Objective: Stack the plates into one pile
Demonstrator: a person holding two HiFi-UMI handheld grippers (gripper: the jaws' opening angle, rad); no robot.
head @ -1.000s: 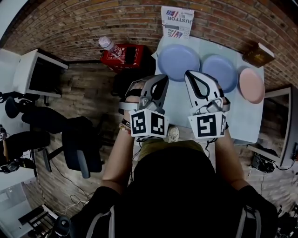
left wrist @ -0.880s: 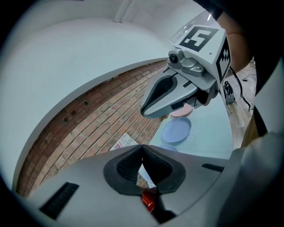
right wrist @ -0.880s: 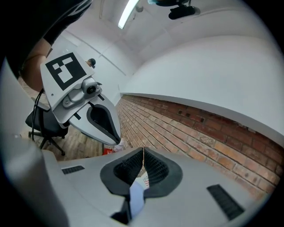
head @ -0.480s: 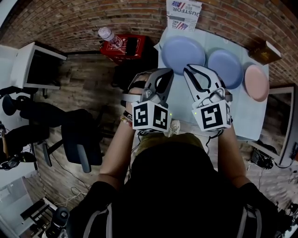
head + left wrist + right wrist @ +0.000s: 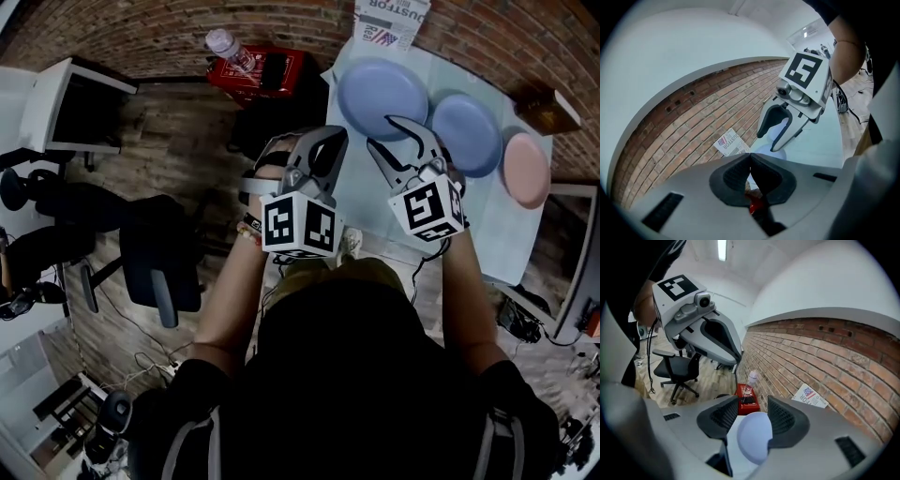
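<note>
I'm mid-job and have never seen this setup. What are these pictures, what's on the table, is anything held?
No robot: a person holds a two-fingered gripper in each hand. One camera looks down from the person's head; one rides on each gripper. On the table lie three unstacked plates, side by side: large blue plate, smaller blue plate, pink plate. The left gripper is shut, empty. On the right gripper the fingers are opening; the large blue plate shows beyond them, ungripped.

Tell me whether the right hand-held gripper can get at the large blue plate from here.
Probably yes. The right hand-held gripper hangs just short of the large blue plate, its jaws opening with nothing between them, and no object lies in its path.
</note>
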